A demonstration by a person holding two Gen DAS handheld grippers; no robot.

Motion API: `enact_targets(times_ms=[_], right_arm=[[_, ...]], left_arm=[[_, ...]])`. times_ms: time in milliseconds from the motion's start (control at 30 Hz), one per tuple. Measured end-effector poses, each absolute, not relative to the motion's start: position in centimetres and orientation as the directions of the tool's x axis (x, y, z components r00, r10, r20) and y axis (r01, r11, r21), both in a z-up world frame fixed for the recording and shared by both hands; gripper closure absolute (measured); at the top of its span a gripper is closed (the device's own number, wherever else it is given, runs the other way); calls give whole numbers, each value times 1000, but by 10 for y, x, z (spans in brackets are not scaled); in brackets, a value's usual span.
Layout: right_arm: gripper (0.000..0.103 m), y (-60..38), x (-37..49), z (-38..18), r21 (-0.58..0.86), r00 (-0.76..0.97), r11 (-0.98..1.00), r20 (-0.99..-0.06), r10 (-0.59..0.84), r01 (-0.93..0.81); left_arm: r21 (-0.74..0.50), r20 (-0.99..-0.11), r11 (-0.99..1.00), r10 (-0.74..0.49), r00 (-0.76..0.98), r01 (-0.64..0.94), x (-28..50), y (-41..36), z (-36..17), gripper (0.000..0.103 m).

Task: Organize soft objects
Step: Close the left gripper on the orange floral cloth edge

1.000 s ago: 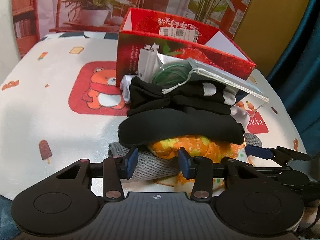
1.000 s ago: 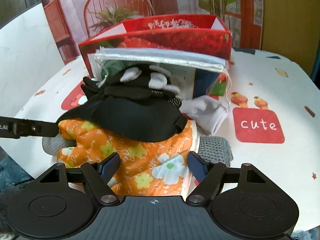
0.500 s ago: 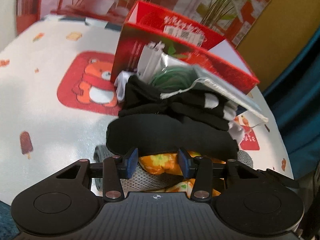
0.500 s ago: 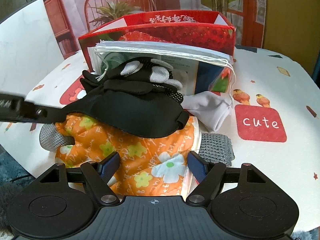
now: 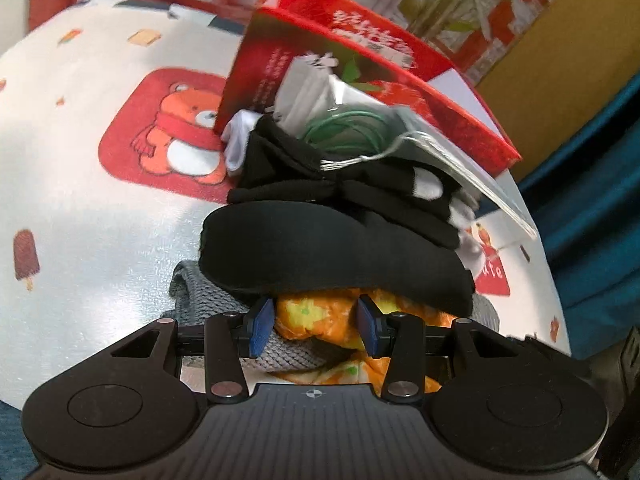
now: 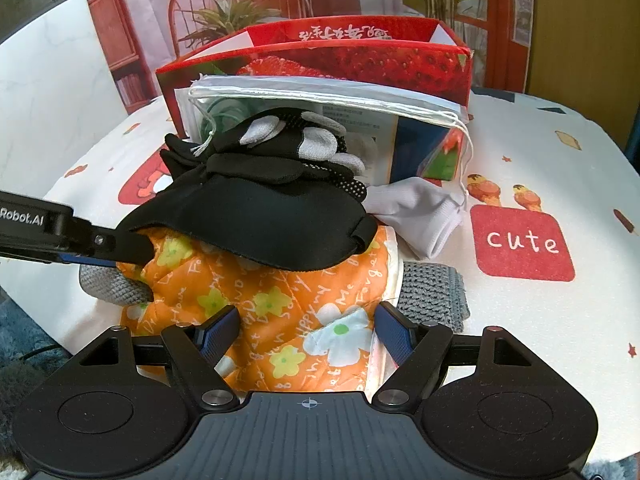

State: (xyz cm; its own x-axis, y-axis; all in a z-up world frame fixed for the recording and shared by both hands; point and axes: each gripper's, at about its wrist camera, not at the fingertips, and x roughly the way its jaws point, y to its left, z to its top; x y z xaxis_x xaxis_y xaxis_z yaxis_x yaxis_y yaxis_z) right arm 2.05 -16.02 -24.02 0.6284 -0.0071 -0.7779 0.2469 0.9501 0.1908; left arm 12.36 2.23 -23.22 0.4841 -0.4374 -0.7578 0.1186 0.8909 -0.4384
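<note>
A pile of soft things is seen at the centre of both views, on the desk (image 6: 540, 152) in front of a red box (image 6: 360, 60). At the bottom lies a grey knit cloth (image 6: 434, 292), whose ends show at the lower left and lower right of the pile in the right wrist view. On it rests an orange floral cloth (image 6: 280, 300), and over that a black eye mask (image 6: 256, 224). Black gloves (image 6: 280, 152) with grey patches are stacked on the mask, and a white sock (image 6: 420, 208) lies just right of them. A clear pouch (image 6: 320, 96) with a green coil inside leans against the box behind the gloves.

In the left wrist view, the left hand-held gripper (image 5: 316, 324) is placed at the lower centre, its blue pads on either side of a fold of the orange floral cloth, just under the mask's edge. Whether the pads press on the fold cannot be told. The same gripper is seen entering from the left edge of the right wrist view, its tip at the mask's rim.

The right hand-held gripper (image 6: 308, 332) is held open at the lower centre of its view, the near edge of the orange cloth lying between its pads without being pinched.

The desk is covered by a white cloth printed with a bear (image 5: 180, 128) at the upper left and a red "cute" patch (image 6: 524, 244) at the right.
</note>
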Motion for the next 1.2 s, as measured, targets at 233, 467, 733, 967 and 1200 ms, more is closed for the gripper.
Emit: enact_targets(times_ms=[233,467,733,967,1200], right_arm=[[29,-159,21,-241,190,624,952,-781,-2,240],[29,-160,22,-241,193,624,951,-782,1,241],[31,-180,13,-241,273,647,909,-763,4,316],[28,-177,15,-244,256,642,914,-767,-6,314],[20,-173,20,-248,250,631,921,-776,5,300]], left_arm=[[-491,-749,870,-448,488,44,132,29,-242,56],[-450,-756,889,-430,493,86,130,23,-244,54],[-391,-768,912,-398,503,126,124,22,-243,67],[-370,-776,919,-386,498,136,124,19,-244,65],[-362,-777,921,-384,499,145,122,15,-243,65]])
